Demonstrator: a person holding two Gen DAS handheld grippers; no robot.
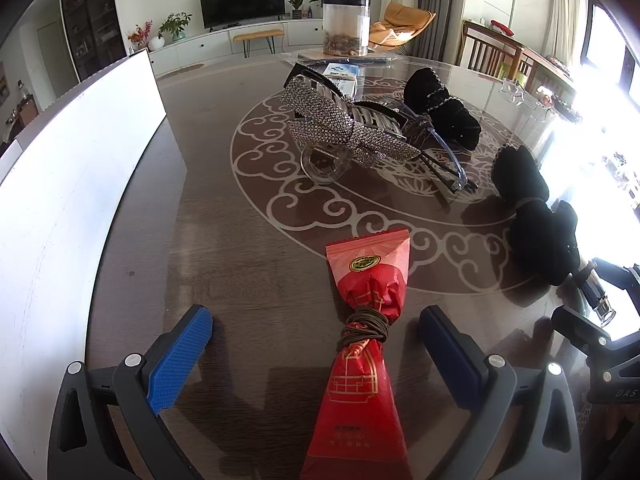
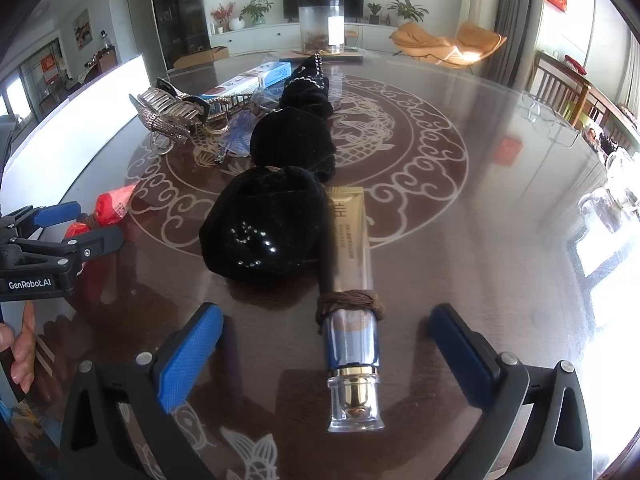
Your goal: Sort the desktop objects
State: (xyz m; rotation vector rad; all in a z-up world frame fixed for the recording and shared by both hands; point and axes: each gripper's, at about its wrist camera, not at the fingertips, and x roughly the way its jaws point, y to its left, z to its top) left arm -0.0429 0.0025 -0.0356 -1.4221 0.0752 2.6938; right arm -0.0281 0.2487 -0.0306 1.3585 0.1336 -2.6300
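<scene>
A red snack packet [image 1: 370,280] with a brown hair tie [image 1: 366,330] wound round its middle lies on the dark table. My left gripper [image 1: 316,320] stands open around it, its blue pads [image 1: 180,356] apart from the wrapper on both sides. In the right wrist view a gold and blue cosmetic tube [image 2: 348,240] with a clear cap lies on the table, a brown hair tie [image 2: 350,300] round it. My right gripper [image 2: 326,312] is open around the tube and touches nothing. A black velvet hair bow [image 2: 264,228] lies against the tube's left side.
A rhinestone hair clip [image 1: 340,128], clear-framed glasses [image 1: 444,152], more black velvet bows [image 1: 440,108] and a blue-white box [image 1: 340,76] crowd the table's middle. A clear jar [image 1: 346,26] stands at the far edge. A white panel [image 1: 80,160] rises at the left. A hand [image 2: 20,344] holds the left gripper.
</scene>
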